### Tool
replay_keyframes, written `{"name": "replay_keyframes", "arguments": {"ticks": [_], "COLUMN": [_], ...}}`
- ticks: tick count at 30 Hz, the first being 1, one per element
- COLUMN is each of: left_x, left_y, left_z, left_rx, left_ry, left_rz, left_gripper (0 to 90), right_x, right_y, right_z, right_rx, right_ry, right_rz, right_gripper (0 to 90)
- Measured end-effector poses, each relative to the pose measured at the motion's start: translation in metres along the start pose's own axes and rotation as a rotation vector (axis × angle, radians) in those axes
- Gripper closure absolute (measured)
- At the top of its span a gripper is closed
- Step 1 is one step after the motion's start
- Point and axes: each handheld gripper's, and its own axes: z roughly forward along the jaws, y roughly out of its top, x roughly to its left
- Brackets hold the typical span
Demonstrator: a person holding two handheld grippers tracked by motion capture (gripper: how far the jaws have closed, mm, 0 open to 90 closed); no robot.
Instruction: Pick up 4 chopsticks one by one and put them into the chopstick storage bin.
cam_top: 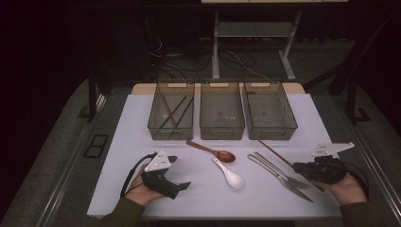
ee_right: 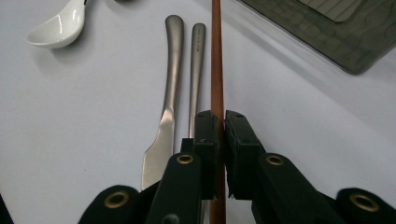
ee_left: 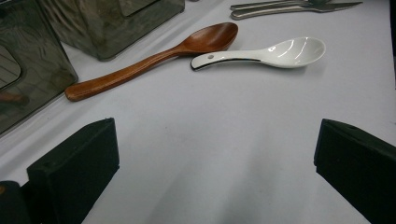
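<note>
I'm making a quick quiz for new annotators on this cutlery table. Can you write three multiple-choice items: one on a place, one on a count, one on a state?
1. Where do the loose chopsticks already sorted lie?
A. in the left bin
B. in the middle bin
C. in the right bin

2. How many spoons lie on the table?
A. one
B. two
C. three

3. What state are the right tongs in?
A. wide open over the fork
B. shut on nothing
C. shut on a brown chopstick

Key:
1 A: in the high view, thin sticks cross inside the left bin.
2 B: a wooden spoon and a white spoon.
3 C: in the right gripper view, the brown chopstick runs between the closed pads beside the knife and fork.
</note>
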Motion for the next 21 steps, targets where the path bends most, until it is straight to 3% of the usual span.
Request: {"name": "replay_keyframes", "arguments": {"ticks": [21], "left_x": [0.0], "left_y": [0.0], "left_z": [0.0], "left_rx": [-0.001], "left_ry": [-0.002], "left_rz": [0.003], "left_gripper": [0.0], "right_x": [0.008], "right_y": [0.041], "right_z": [0.009], "right_rx": [-0.045], "right_ry": [0.076], "right_rz": [-0.061], "right_gripper": [83.8]}}
